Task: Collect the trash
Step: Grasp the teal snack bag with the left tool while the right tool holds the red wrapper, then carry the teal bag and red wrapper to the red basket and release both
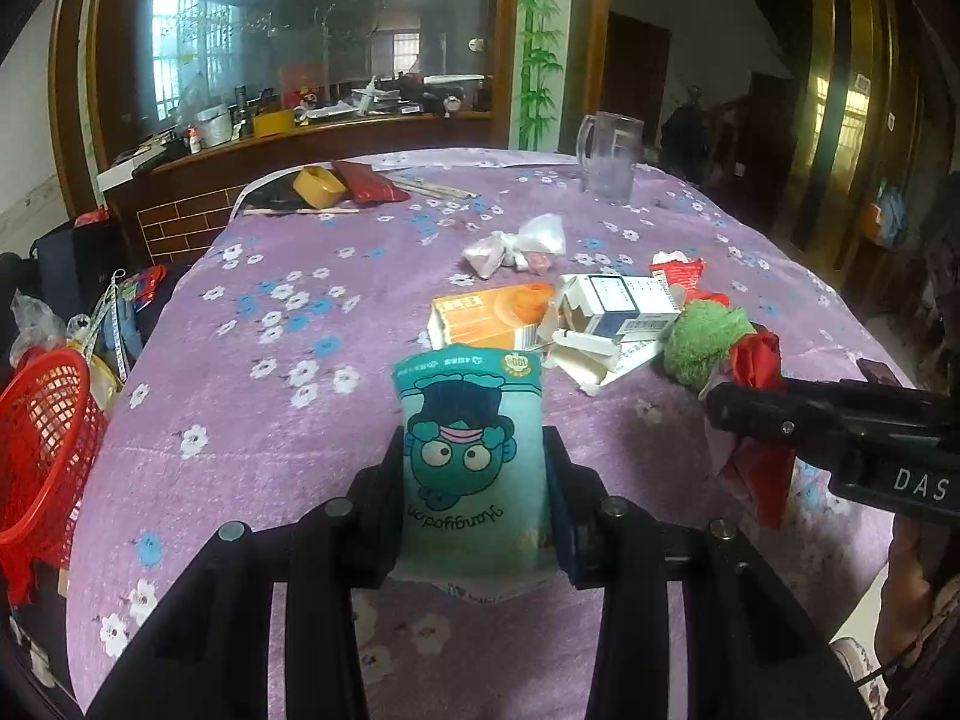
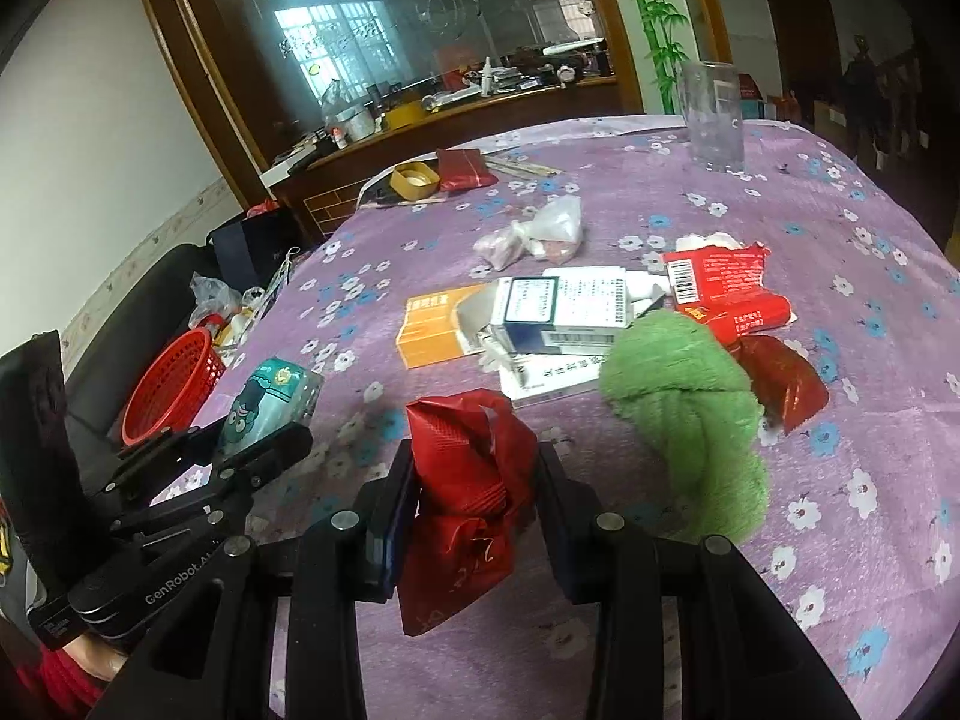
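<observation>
Red plastic mesh basket is running off the left wrist view's left edge, only part showing. Teal cartoon-printed snack pouch is having its lower end covered by the left gripper. Crumpled red foil wrapper is blocking the purple flowered desk cloth behind it. Print on the white cardboard box is staying too small to read.

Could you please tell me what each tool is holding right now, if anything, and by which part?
The left tool grips the teal snack packet by its two side edges, near its lower half. The right tool grips the crumpled red wrapper around its middle.
</observation>
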Motion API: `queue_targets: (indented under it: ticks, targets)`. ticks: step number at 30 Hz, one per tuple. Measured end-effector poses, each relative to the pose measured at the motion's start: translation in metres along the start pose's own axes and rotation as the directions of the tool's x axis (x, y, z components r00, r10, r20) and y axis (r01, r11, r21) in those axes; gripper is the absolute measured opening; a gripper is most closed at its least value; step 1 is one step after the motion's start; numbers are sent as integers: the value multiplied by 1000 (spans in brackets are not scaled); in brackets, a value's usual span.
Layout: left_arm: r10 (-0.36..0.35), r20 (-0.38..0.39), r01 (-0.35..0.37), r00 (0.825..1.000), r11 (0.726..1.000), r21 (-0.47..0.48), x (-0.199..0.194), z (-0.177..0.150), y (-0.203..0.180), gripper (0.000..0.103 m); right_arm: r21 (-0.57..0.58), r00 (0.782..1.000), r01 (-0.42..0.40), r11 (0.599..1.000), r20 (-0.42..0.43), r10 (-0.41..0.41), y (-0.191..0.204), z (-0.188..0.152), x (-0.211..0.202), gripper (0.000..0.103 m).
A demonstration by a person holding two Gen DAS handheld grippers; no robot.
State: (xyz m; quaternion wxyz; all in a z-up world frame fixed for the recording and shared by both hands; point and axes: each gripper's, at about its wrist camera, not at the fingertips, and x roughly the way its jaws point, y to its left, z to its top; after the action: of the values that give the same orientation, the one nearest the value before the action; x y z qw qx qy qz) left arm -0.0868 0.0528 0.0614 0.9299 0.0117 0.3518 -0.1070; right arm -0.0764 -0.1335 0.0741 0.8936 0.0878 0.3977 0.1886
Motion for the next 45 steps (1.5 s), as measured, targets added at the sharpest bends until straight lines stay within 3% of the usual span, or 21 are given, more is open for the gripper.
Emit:
queue_targets:
  ticks: [45]
  targets:
    - [103,24,-100,994,990,-99,-23,-12,55,39,-106,998,-34,994,-57,28,55,1,24,41]
